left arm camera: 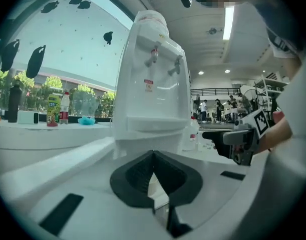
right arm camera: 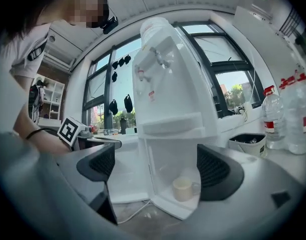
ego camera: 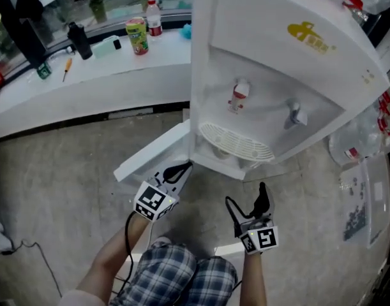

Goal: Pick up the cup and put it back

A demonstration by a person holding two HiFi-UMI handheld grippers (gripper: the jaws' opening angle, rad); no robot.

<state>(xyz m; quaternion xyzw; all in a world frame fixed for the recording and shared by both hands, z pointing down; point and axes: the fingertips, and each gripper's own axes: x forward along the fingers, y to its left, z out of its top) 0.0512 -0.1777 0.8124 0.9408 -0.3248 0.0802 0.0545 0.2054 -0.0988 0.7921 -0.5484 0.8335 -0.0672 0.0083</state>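
A cream cup (right arm camera: 184, 189) stands inside the open lower cabinet of the white water dispenser (ego camera: 277, 75); the head view does not show it. My right gripper (right arm camera: 160, 171) is open, its jaws wide apart, and the cup sits ahead between them, a short way off. In the head view this right gripper (ego camera: 247, 199) is low in front of the dispenser. My left gripper (ego camera: 180, 168) is shut on nothing and sits beside the swung-out cabinet door (ego camera: 153, 155). The left gripper's pads (left arm camera: 137, 174) meet at their tips.
The white drip tray (ego camera: 236, 142) juts out above the cabinet. A counter behind carries a green can (ego camera: 137, 36) and a bottle (ego camera: 154, 18). Plastic bags (ego camera: 360, 145) lie on the floor at right. Water bottles (right arm camera: 273, 119) and a black-lined bin (right arm camera: 248, 143) stand beside the dispenser.
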